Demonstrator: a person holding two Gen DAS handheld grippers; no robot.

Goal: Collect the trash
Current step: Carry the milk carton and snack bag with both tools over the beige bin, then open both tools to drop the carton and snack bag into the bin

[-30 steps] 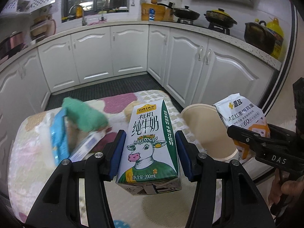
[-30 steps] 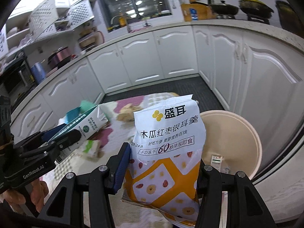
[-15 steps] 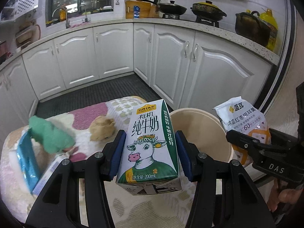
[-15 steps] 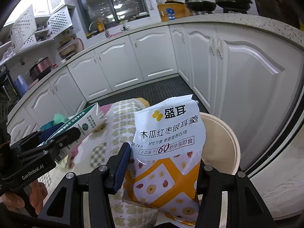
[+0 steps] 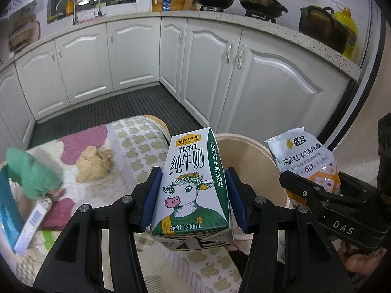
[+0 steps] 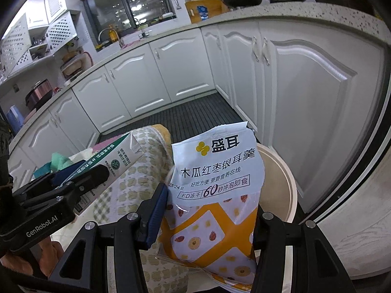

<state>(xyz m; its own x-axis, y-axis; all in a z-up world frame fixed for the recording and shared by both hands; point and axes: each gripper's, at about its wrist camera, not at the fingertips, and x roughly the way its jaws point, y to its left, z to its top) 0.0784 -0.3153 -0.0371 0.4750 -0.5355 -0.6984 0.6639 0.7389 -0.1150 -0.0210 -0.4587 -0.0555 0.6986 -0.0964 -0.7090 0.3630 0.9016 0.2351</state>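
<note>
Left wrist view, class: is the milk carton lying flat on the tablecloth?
No. The milk carton is held upright off the tablecloth, clamped between the fingers of the left gripper.

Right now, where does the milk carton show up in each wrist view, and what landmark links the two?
Left wrist: milk carton at lower centre, upright, clamped in the left tongs.
Right wrist: the carton sits at left, tilted, still in those tongs.
Shared landmark: the beige bin, right of the carton in both views.
</note>
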